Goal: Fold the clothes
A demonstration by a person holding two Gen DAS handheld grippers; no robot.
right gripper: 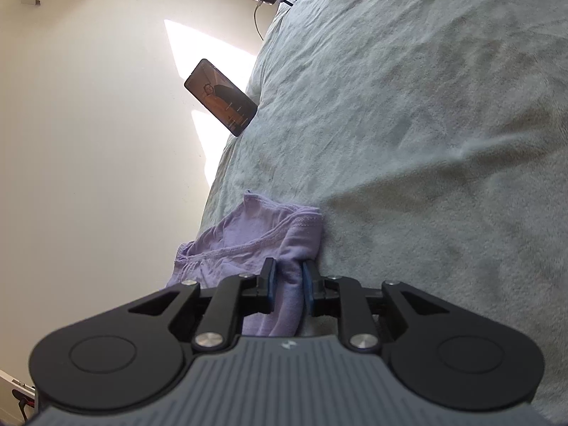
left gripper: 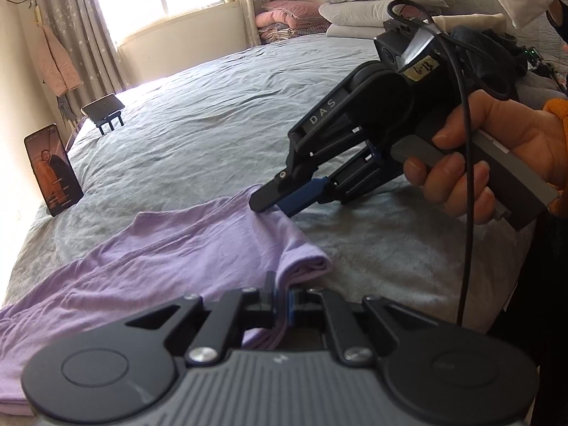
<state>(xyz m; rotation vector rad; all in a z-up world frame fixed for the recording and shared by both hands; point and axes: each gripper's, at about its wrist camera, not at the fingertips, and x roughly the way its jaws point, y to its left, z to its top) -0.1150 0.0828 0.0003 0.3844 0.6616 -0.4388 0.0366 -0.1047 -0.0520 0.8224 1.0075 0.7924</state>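
Note:
A light purple garment [left gripper: 159, 259] lies spread on the grey bedsheet [left gripper: 213, 124], with one folded corner lifted at its right end. At the bottom of the left wrist view my left gripper [left gripper: 281, 294] is shut on that folded edge. Further along the same edge my right gripper [left gripper: 271, 206], held by a hand [left gripper: 497, 156], pinches the fabric. In the right wrist view the right gripper [right gripper: 288, 280] has a bunched strip of the purple garment [right gripper: 230, 248] between its blue pads, with the seamed hem just ahead of it.
A phone [left gripper: 53, 170] leans upright at the bed's left edge against the wall. Beyond it, a second phone sits on a small stand [left gripper: 103, 108]. Pillows and folded bedding [left gripper: 372, 7] are stacked at the head of the bed. A curtained window lies beyond.

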